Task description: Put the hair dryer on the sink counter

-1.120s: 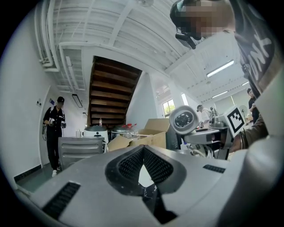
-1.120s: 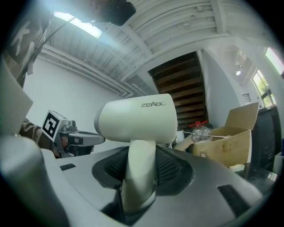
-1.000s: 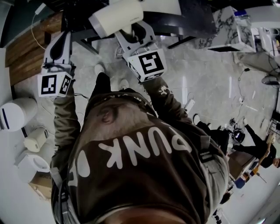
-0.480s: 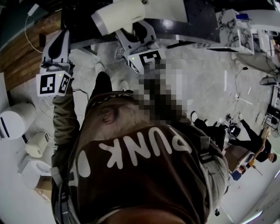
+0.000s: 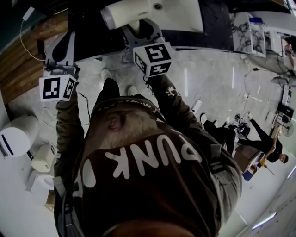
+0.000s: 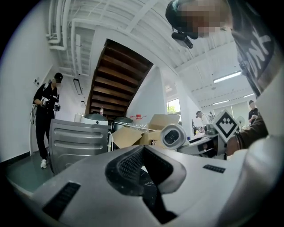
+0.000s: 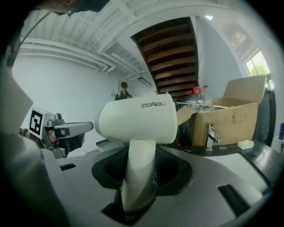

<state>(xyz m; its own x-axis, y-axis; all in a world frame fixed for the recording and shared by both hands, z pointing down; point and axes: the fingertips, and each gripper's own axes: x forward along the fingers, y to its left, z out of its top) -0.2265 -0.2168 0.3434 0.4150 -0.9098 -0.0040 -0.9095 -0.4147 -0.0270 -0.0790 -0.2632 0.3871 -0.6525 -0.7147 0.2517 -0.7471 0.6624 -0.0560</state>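
The white hair dryer point(image 5: 138, 13) is up in front of me, over the near edge of the dark sink counter point(image 5: 208, 28). My right gripper point(image 5: 141, 31) is shut on its handle point(image 7: 140, 170). The dryer's barrel point(image 7: 137, 117) sits just above the jaws and lies crosswise. A chrome faucet point(image 7: 212, 135) stands on the counter point(image 7: 262, 155) to the right, past the dryer. My left gripper point(image 5: 68, 36) is held to the left at about the same height, shut with nothing in it point(image 6: 142, 150). It sees the dryer's round end point(image 6: 174, 136).
An open cardboard box point(image 7: 228, 115) with a plastic bottle point(image 7: 199, 98) stands behind the faucet. White appliances point(image 5: 16, 133) sit on the floor at my left. Wooden stairs point(image 5: 23, 51) rise beyond. A grey metal cabinet point(image 6: 77, 142) and a standing person point(image 6: 46, 115) are at left.
My right gripper has carried the hair dryer forward, farther over the dark counter. The left gripper has barely moved.
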